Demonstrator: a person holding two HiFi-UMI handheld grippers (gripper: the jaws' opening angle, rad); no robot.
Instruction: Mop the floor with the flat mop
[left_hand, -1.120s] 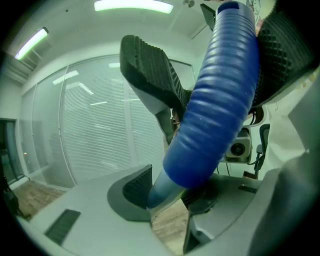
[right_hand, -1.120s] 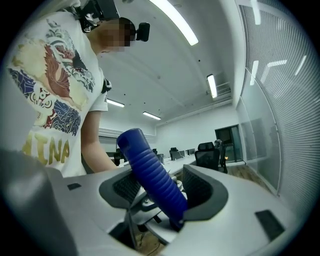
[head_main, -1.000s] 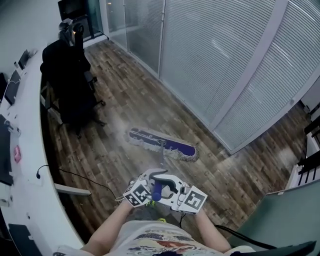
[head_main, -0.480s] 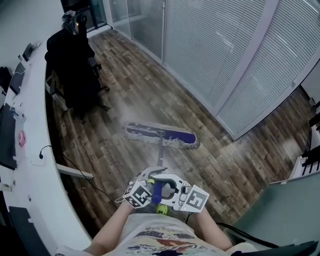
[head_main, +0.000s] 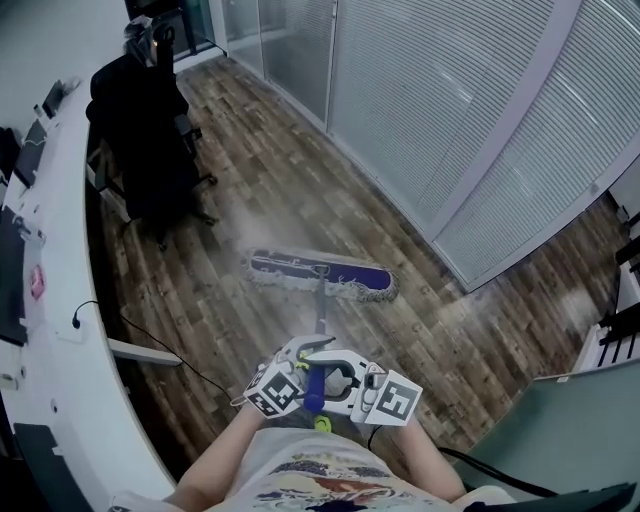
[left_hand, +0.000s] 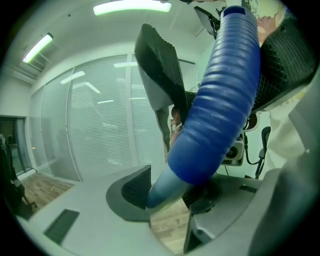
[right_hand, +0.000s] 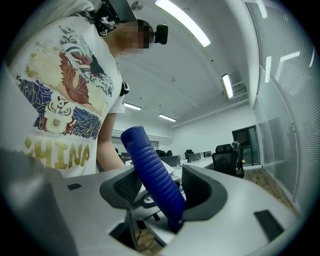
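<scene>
The flat mop's purple head with its grey fringe lies on the wooden floor ahead of me. Its pole runs back to a blue ribbed handle held between both grippers close to my body. My left gripper is at the handle's left. In the left gripper view the handle crosses between the left gripper's pads; these jaws have just been opening, and the pads still touch it. My right gripper faces it from the right, and the right gripper is shut on the handle.
A black office chair draped in dark cloth stands at the upper left beside a curved white desk. A glass wall with blinds runs along the right. A black cable trails over the floor by the desk, and a green panel stands at the lower right.
The mop head has slid a little to the left and lies more level across the floor. Both grippers have stayed on the handle.
</scene>
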